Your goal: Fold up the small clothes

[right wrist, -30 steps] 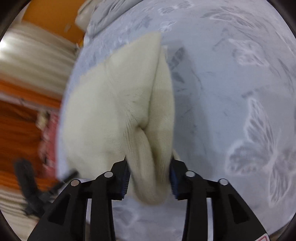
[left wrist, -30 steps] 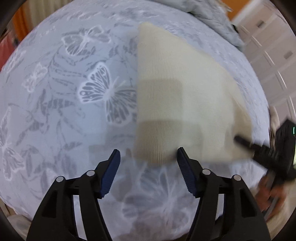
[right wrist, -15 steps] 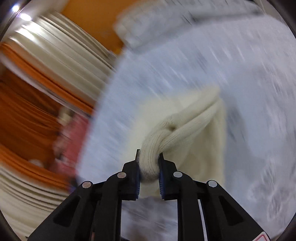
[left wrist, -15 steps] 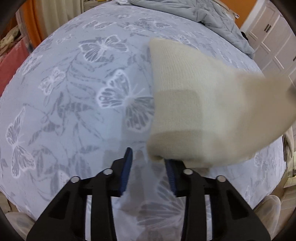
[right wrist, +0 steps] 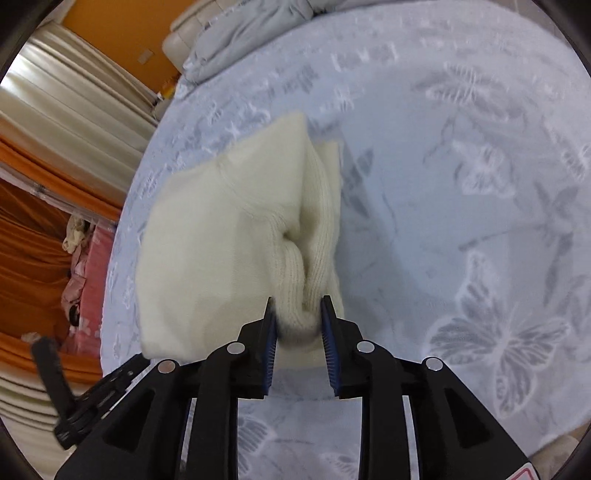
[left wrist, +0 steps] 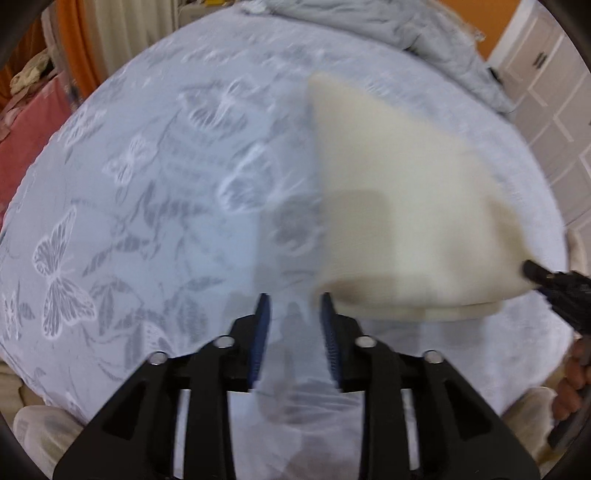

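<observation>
A cream knit garment (left wrist: 399,206) lies partly folded on the butterfly-print bed sheet (left wrist: 147,221). My left gripper (left wrist: 294,297) hovers at its near left corner. Its jaws stand a narrow gap apart with only sheet between them, and the cloth sits just right of the right finger. My right gripper (right wrist: 298,301) has a bunched ribbed fold of the garment (right wrist: 221,229) between its pads. Its jaws are opening while the fold still touches both pads. In the left wrist view the right gripper (left wrist: 532,271) holds the garment's right corner slightly raised.
A crumpled grey quilt (left wrist: 388,29) lies at the far end of the bed. White cupboard doors (left wrist: 546,92) stand to the right. A pink cloth (left wrist: 26,140) and orange curtains (right wrist: 29,240) are off the bed's left side.
My left jaws narrowed from wide to a small gap, and the garment's edge now sits outside them. My right gripper squeezed the fold tight, swung it about, and now grips it more loosely.
</observation>
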A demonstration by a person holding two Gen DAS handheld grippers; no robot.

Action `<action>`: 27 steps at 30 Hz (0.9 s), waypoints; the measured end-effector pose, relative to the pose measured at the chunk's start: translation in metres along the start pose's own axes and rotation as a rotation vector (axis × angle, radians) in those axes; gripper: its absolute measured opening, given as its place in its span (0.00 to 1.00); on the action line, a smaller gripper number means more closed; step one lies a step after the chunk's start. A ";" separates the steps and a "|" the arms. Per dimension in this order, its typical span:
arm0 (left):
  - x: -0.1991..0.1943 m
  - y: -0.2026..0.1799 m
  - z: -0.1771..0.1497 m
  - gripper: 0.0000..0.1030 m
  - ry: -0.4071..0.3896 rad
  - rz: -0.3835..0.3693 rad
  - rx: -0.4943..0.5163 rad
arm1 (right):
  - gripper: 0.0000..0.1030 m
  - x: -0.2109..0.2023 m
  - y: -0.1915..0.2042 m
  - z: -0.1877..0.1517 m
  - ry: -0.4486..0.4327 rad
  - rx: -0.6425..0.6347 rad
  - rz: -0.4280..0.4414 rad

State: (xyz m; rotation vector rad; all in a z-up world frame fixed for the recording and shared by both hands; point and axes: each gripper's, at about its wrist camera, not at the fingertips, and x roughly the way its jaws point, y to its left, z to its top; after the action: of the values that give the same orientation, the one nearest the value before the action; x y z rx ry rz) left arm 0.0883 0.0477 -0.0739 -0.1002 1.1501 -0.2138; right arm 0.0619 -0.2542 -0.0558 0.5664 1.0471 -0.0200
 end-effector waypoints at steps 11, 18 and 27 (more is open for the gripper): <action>0.003 -0.054 0.020 0.47 0.001 0.033 0.112 | 0.13 -0.003 -0.015 -0.019 -0.006 0.038 0.113; 0.011 -0.052 0.018 0.48 0.036 0.028 0.094 | 0.24 0.039 -0.022 -0.024 0.136 -0.044 -0.041; 0.008 -0.040 0.036 0.94 -0.032 -0.056 0.021 | 0.78 0.062 -0.011 0.013 0.087 0.014 -0.023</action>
State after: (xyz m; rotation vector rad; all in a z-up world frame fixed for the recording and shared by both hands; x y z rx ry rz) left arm 0.1197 0.0062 -0.0587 -0.1169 1.1139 -0.2725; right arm 0.1014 -0.2540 -0.1070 0.5722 1.1392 -0.0232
